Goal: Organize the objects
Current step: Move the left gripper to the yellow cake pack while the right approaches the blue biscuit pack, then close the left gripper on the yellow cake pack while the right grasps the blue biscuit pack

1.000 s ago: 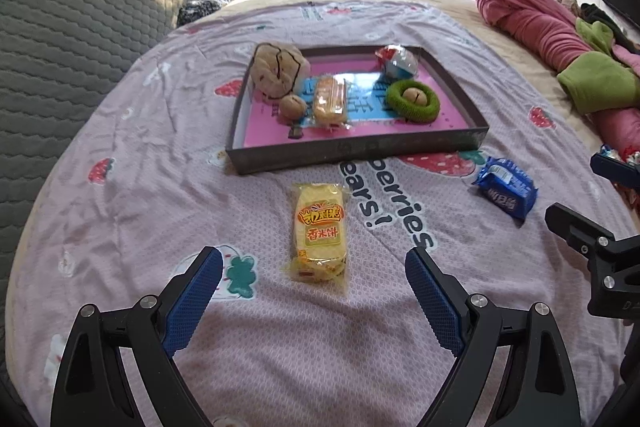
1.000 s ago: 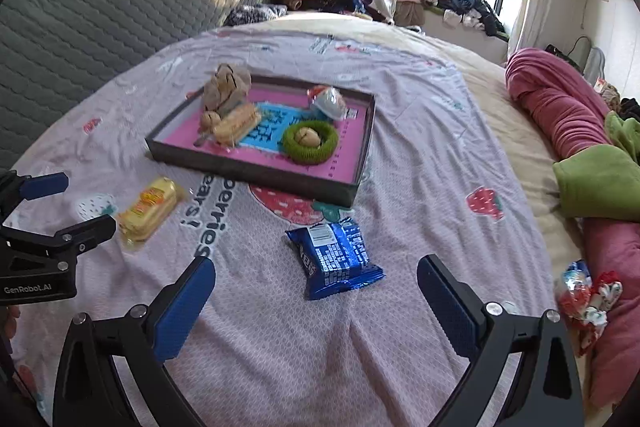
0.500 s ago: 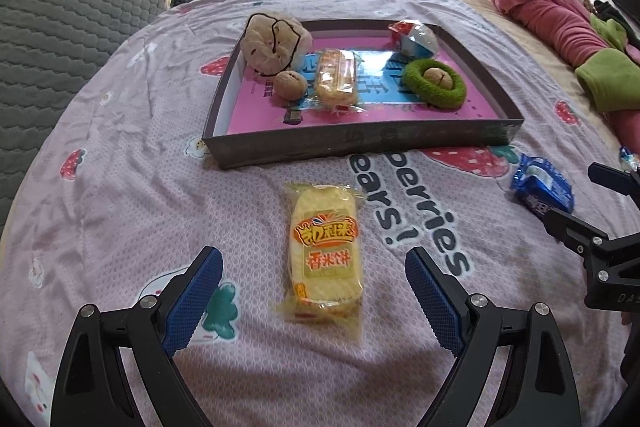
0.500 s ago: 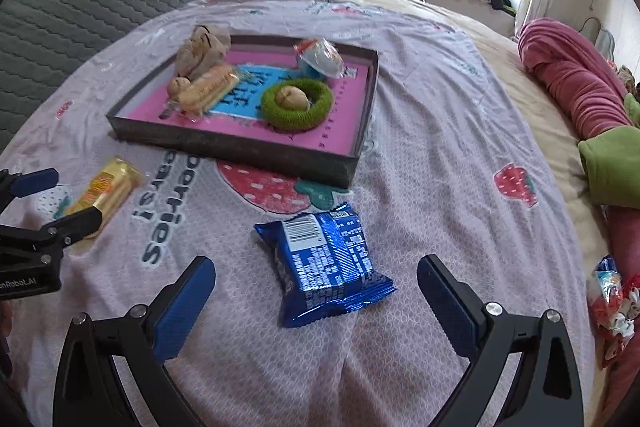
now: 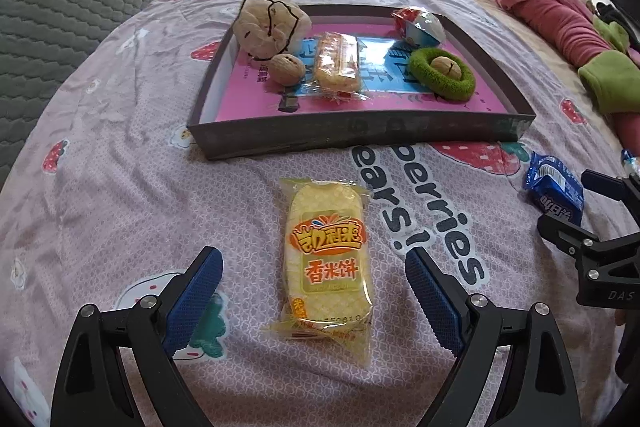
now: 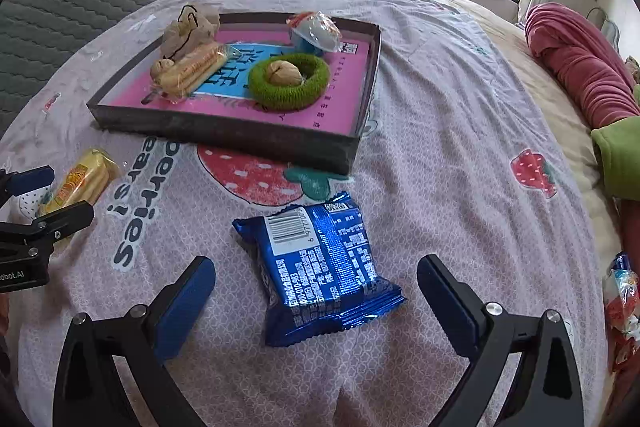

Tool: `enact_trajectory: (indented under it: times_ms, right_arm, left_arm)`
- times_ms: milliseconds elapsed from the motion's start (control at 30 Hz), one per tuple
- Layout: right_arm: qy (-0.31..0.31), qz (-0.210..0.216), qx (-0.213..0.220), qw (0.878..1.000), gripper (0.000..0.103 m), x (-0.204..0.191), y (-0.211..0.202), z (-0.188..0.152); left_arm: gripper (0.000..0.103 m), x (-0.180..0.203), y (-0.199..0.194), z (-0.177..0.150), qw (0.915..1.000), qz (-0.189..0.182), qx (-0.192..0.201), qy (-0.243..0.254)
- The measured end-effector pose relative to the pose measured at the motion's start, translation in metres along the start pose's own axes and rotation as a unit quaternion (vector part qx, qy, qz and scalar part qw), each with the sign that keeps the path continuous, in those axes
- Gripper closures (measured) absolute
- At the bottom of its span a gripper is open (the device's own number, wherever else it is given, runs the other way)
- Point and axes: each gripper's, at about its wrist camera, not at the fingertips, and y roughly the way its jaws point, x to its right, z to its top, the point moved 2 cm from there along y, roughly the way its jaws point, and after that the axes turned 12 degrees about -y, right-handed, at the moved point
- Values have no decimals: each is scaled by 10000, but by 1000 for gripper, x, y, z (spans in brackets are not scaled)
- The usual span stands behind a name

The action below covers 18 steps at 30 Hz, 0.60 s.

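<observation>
Left wrist: left gripper (image 5: 314, 291) apart astride yellow snack pkt (image 5: 326, 263); right gripper (image 6: 316, 291) apart astride blue pkt (image 6: 320, 271).

left gripper (image 5: 313, 277): came down toward the yellow rice-cracker packet (image 5: 327, 259), which went from small at mid-frame to large and low in the frame, reaching between the spread fingers.
right gripper (image 6: 316, 277): sank toward the blue snack packet (image 6: 320, 273), which grew and slid into the lower centre.
tray (image 5: 360, 137): shifted to the upper frame.
</observation>
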Motion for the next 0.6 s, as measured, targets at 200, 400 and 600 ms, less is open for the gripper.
enact_trajectory:
  times_ms: [200, 400, 600]
  right_arm:
    - [5, 6, -23, 10000, 1, -1, 4, 0]
    - [90, 126, 22, 9999, 2, -2, 6, 1]
    - [72, 106, 109, 9999, 20, -4, 3, 2]
  left_arm:
    - [10, 1, 5, 2, 9998, -143, -91, -61]
    - [10, 2, 8, 3, 9995, -279, -132, -41]
    - [42, 5, 10, 2, 9992, -335, -192, -46]
